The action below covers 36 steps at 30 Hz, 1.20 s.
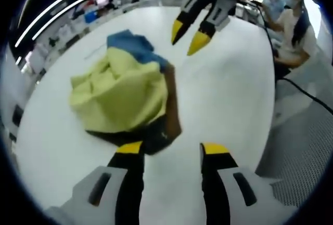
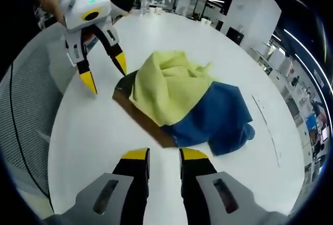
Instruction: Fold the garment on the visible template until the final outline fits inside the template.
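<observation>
1. Yellow and blue cloth, soft and crumpled, makes up the garment (image 1: 122, 87), heaped in a loose mound on the white worktop (image 1: 223, 95); the yellow part is bunched into folds on top, the blue part spreads flatter at one side.
2. Under the garment lies the template (image 2: 140, 118), a flat dark board with a brown edge and a square corner, mostly covered by the cloth.
3. In the left gripper view the left tongs (image 1: 171, 149) rise from below, grey shells with black jaws and yellow tips, released with a wide gap; one tip sits at the template's edge, just beside the cloth.
4. In the right gripper view the right tongs (image 2: 164, 155) stand with jaws slightly apart, grasping nothing, their tips just short of the template corner.
5. Each tool also appears in the other's view, hovering above the smooth worktop near the garment, jaws apart.
6. Perforated grey flooring (image 1: 307, 147) borders the worktop.
</observation>
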Each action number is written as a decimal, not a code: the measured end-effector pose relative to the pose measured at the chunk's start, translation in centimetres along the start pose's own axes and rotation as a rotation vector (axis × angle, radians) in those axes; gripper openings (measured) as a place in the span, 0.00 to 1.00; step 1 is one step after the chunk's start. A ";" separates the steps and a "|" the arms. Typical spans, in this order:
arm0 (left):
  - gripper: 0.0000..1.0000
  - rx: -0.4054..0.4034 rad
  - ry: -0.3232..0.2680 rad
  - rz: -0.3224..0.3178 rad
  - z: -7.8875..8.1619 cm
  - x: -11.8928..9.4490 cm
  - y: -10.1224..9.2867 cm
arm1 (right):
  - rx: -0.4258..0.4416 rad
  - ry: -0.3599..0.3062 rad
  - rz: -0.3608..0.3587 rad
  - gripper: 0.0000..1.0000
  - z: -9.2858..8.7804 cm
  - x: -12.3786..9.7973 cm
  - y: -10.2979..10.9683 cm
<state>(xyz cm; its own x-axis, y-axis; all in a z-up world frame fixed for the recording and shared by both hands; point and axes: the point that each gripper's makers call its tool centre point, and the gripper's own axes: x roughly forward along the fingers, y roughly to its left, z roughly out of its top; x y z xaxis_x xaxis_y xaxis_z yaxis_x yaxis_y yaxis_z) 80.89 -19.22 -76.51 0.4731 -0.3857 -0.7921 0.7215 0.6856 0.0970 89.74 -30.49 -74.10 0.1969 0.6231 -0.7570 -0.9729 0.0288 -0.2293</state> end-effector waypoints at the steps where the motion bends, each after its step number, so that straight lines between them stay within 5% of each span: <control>1: 0.38 0.000 0.002 -0.001 -0.1 0.0 0.0 | -0.001 0.000 0.003 0.22 0.0 0.1 0.0; 36: 0.29 -0.022 -0.007 -0.019 -0.2 1.2 -0.1 | -0.077 0.039 0.071 0.16 -0.7 2.8 -0.8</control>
<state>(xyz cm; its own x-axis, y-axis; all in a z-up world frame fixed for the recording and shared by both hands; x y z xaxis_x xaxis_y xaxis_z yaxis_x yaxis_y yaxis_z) 81.33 -19.65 -77.61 0.4630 -0.4030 -0.7894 0.7191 0.6915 0.0687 91.12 -29.30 -76.52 0.1342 0.5902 -0.7961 -0.9727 -0.0752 -0.2197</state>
